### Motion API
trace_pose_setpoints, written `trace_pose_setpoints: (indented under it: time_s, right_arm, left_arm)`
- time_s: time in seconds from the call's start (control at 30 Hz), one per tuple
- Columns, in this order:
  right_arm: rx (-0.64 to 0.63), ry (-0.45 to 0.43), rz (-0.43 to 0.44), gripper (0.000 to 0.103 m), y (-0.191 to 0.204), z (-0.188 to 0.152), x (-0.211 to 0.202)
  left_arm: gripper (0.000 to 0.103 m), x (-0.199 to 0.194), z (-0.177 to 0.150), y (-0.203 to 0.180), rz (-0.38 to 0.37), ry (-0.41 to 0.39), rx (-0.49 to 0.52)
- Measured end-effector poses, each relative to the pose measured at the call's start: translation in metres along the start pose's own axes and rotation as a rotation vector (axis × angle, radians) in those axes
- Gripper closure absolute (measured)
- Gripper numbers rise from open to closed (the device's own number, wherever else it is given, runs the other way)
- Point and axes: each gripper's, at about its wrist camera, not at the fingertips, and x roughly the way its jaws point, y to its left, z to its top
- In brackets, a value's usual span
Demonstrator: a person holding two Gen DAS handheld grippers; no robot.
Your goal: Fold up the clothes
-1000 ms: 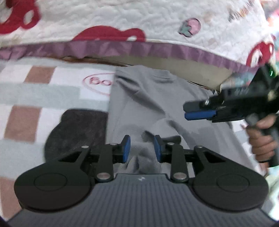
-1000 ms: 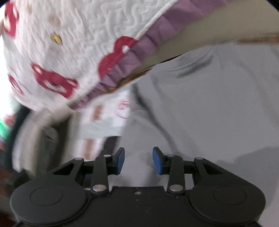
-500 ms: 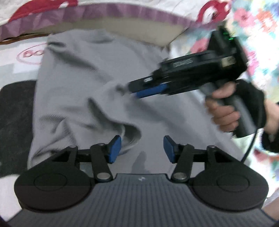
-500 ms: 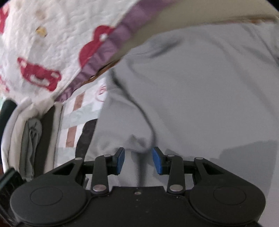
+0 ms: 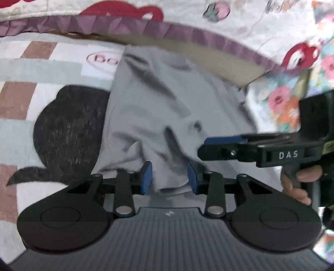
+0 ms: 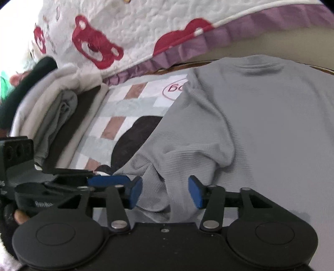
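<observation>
The grey shirt (image 5: 167,108) lies spread on a patchwork mat (image 5: 52,68) with a dark animal shape on it, at the foot of a white quilt (image 5: 146,8) with red bears and a purple frill. Its near hem is bunched up right at both claws.

The left claw (image 5: 169,177) has just been closing, and a fold of the hem sits between its blue pads; the cloth seems to touch both pads, though blur leaves me unsure how firmly it is pinched. The right claw (image 6: 165,191) has just been opening: its pads stand apart, a ridge of fabric rises in the gap, and neither pad presses on it, so it looks released.

The shirt's long axis runs away from the claws, collar at the far end near the quilt.

The left view alone shows the right claw from the side, a hand (image 5: 296,185) on its grip, and floral fabric (image 5: 281,104) beyond. The right view alone shows a stack of folded clothes (image 6: 56,116) at the mat's left edge.
</observation>
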Motion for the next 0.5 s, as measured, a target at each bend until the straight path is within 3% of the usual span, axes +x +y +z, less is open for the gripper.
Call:
trace_pose_setpoints:
  time_s: [0.1, 0.13, 0.17, 0.2, 0.23, 0.3, 0.37, 0.43, 0.5]
  right_arm:
    - [-0.057, 0.022, -0.101, 0.04, 0.003, -0.004, 0.019]
    - [-0.091, 0.018, -0.16, 0.046, 0.003, -0.005, 0.022]
    - [-0.125, 0.015, -0.22, 0.074, 0.003, -0.007, 0.024]
    - [-0.12, -0.022, -0.216, 0.088, 0.001, -0.009, 0.016]
    - [-0.115, -0.059, -0.212, 0.095, -0.002, -0.01, 0.008]
    - [-0.014, -0.142, -0.177, 0.095, -0.012, -0.016, -0.014]
    - [0.085, -0.166, -0.159, 0.096, -0.027, -0.027, -0.028]
    - [0.189, -0.145, -0.13, 0.096, -0.046, -0.04, -0.035]
    - [0.284, -0.122, -0.171, 0.095, -0.063, -0.055, -0.036]
  left_arm:
    - [0.068, 0.015, -0.003, -0.002, 0.05, 0.026, 0.01]
    - [0.087, 0.019, -0.003, -0.002, 0.061, 0.026, 0.001]
    - [0.1, 0.022, -0.002, -0.002, 0.073, 0.026, -0.009]
    - [0.1, 0.018, -0.002, -0.003, 0.078, 0.005, -0.022]
    - [0.1, 0.011, -0.002, -0.006, 0.081, -0.025, -0.036]
    - [0.1, -0.013, -0.004, -0.018, 0.04, -0.09, -0.016]
    - [0.1, -0.032, -0.01, -0.03, 0.023, -0.111, 0.02]
    - [0.1, -0.032, -0.019, -0.036, 0.031, -0.064, 0.03]
    - [0.1, -0.022, -0.031, -0.038, 0.058, 0.026, 0.034]
